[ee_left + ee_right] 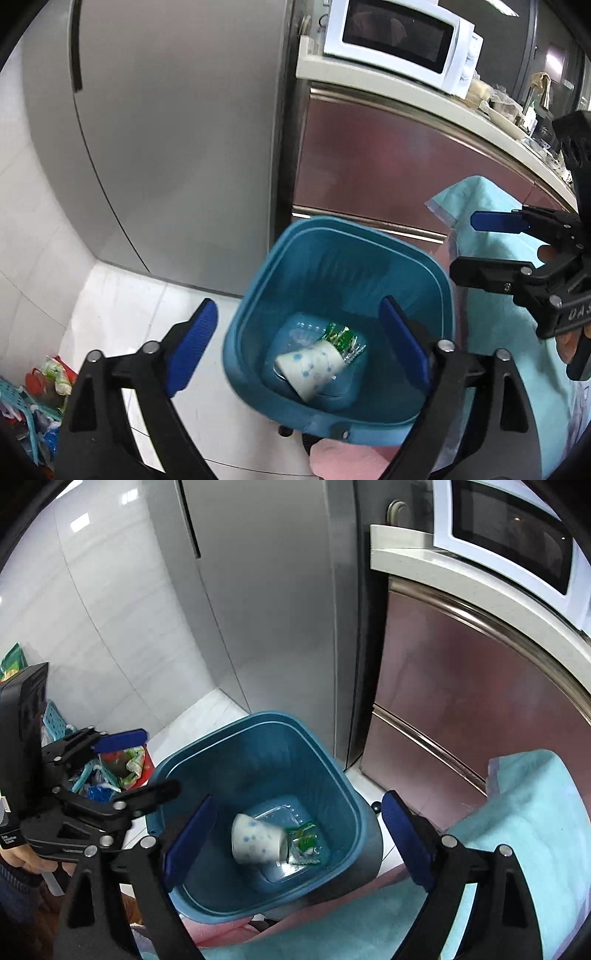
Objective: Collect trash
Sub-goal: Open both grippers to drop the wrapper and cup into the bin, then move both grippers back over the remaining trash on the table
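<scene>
Both my tongs are spread wide with nothing between the pads: the left tongs hang over the blue bin, and the right tongs do the same from the other side. The trash is already down there: a white dotted paper cup lying on its side on the bin floor, touching a green wrapper.

I judge this drop finished, so doing it well now means pulling both tongs straight up and back, keeping the pads clear of the bin rim so I don't tip it.

Room is tight. The bin stands on the floor just beside the grey fridge and the reddish cabinet front under the surface with the microwave. A teal cloth lies close on the right. The freest way out is upward and toward me.
</scene>
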Demonstrator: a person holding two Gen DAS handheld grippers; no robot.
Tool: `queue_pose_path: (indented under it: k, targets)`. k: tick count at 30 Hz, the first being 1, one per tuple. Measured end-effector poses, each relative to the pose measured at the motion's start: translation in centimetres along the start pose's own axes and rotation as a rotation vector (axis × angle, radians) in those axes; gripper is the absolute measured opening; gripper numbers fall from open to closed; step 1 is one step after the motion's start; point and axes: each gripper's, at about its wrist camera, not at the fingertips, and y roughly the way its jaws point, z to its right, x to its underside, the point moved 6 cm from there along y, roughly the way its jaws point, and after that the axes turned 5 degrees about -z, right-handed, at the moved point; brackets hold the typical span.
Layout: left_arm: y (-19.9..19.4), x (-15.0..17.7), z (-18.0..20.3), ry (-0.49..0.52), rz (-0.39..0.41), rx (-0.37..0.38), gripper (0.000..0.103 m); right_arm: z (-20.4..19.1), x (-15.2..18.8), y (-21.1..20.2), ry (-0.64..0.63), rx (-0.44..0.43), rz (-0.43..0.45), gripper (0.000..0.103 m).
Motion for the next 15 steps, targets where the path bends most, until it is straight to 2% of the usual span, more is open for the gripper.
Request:
queue_pose_path:
  k: [3, 7, 12, 15]
  targets:
    - [-1.7, 0.0, 0.8, 0.009, 0.033, 0.001, 0.098, 0.2, 0.6, -2.1, -0.005, 0.036, 0.037, 0.092]
    - [-4.7, -0.1, 3.9, 0.049, 0.089, 0.004, 0.098, 1.0, 2.1, -6.4, 0.014, 0.08, 0.127, 0.096]
    - [-9.4, 0.2, 9.2, 0.102, 0.171, 0.055, 0.098, 2.3, 5.7, -12.9, 0.055, 0.167, 0.248, 0.096]
    - [-12.0, 0.7, 12.9, 0.133, 0.218, 0.099, 0.098, 3.4, 9.0, -17.4, 0.095, 0.23, 0.329, 0.096]
